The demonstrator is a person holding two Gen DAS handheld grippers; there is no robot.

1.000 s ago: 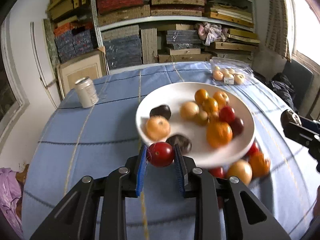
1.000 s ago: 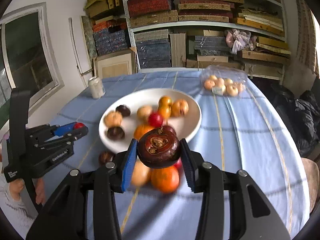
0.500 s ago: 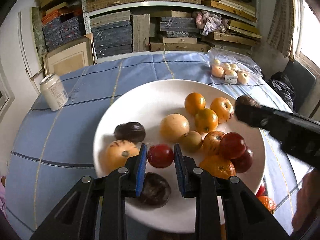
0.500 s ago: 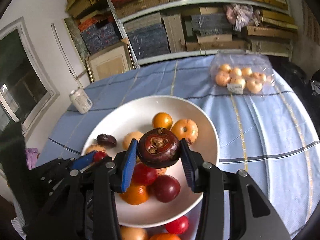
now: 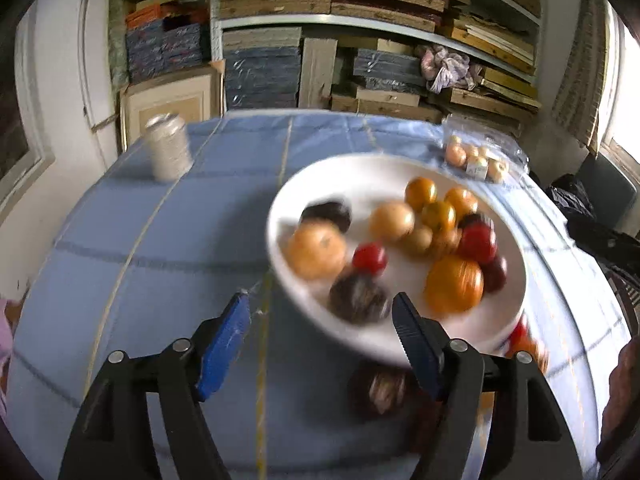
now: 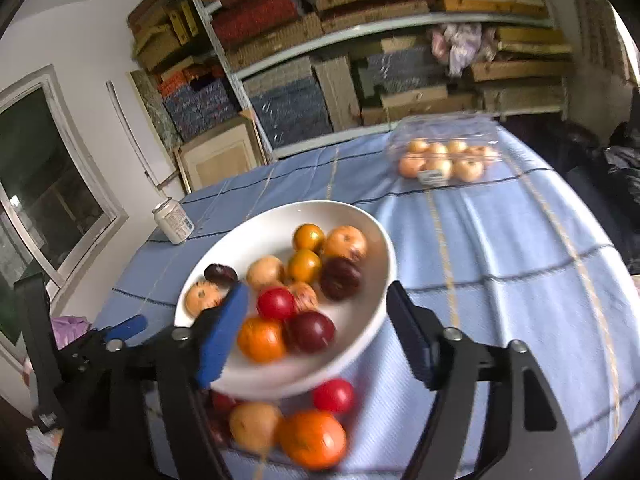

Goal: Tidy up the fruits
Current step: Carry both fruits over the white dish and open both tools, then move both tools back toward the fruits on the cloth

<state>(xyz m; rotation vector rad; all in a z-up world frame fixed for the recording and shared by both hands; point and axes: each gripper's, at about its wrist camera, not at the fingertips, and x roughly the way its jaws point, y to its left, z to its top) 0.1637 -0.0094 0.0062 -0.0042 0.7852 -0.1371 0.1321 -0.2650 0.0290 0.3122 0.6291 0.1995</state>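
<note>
A white plate [image 5: 360,176] [image 6: 260,236] on the blue tablecloth holds several orange, yellow, red and dark fruits. My left gripper [image 5: 320,312] hangs over the plate's near left rim. Its jaws are opening and grip nothing. A small red fruit [image 5: 370,258] lies loose on the plate beyond it. My right gripper [image 6: 318,302] is over the plate's near side, its jaws also opening and empty. A dark round fruit [image 6: 340,278] rests among the others. A red fruit [image 6: 333,395], an orange one [image 6: 312,438] and a pale one [image 6: 254,426] lie on the cloth in front of the plate.
A drink can [image 5: 168,152] [image 6: 173,221] stands at the table's far left. A clear pack of pale fruits [image 5: 476,156] [image 6: 444,160] sits at the far right. Another dark fruit [image 5: 380,388] lies on the cloth below the plate's rim. Stacked shelves fill the wall behind.
Both grippers have gone from shut to open. The small red fruit and the dark round fruit have left the jaws and lie on the plate. Both grippers have drawn back.
</note>
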